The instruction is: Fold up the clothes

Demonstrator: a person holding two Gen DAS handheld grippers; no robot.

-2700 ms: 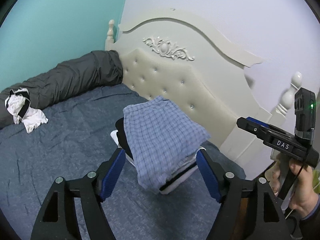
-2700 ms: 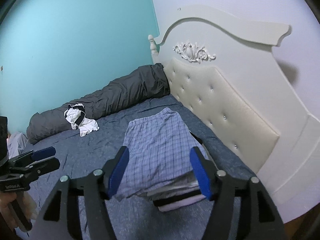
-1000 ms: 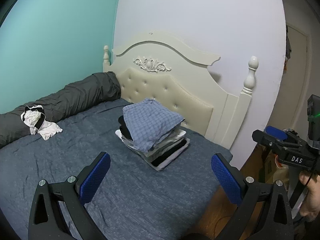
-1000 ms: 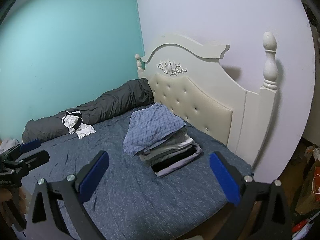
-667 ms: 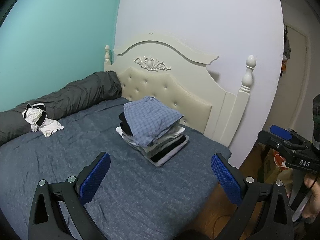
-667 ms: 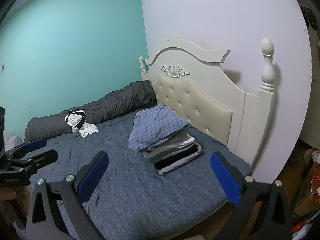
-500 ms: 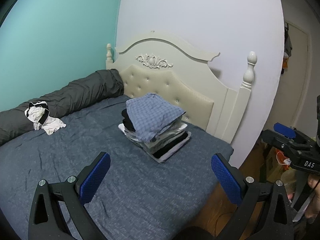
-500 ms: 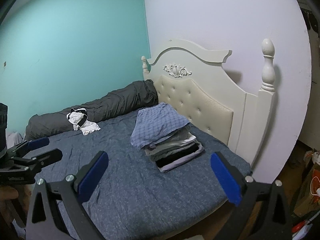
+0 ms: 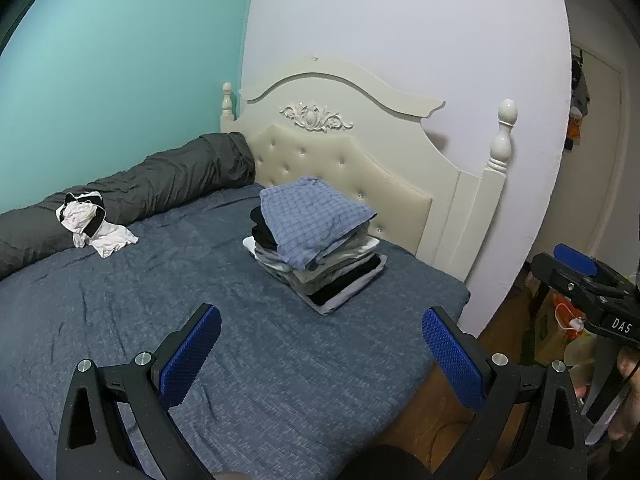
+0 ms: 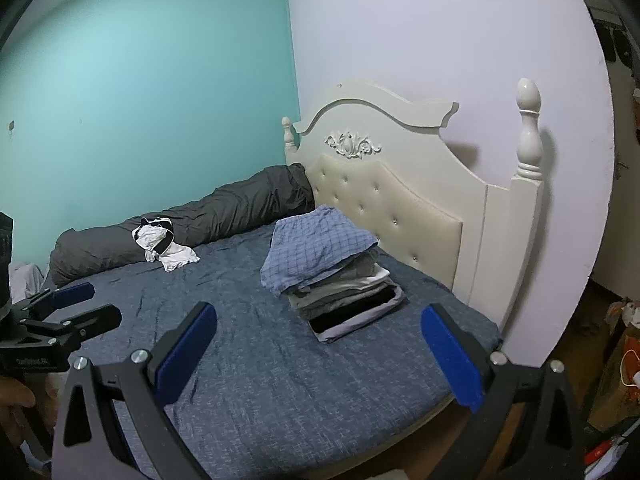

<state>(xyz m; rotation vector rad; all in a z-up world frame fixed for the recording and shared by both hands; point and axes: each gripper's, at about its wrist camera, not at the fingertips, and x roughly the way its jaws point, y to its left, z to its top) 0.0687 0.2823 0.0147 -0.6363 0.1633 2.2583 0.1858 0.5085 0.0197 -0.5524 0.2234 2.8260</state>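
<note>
A stack of folded clothes sits on the blue bed near the headboard, topped by a blue plaid piece. The same stack and plaid piece show in the right wrist view. A crumpled white and black garment lies against the grey roll at the back left. My left gripper hangs open over bare sheet, well short of the stack. My right gripper is also open and holds nothing, beside the left one and over the bed's corner.
A long grey rolled duvet lines the teal wall. The cream headboard with its post stands behind the stack. The mattress edge drops to a wooden floor with bags on the right. A hand holds the right gripper.
Both grippers have drawn back from the stack, which looks smaller and farther now. Their jaws have spread wider since 2.7 s ago. The stack has not moved.
</note>
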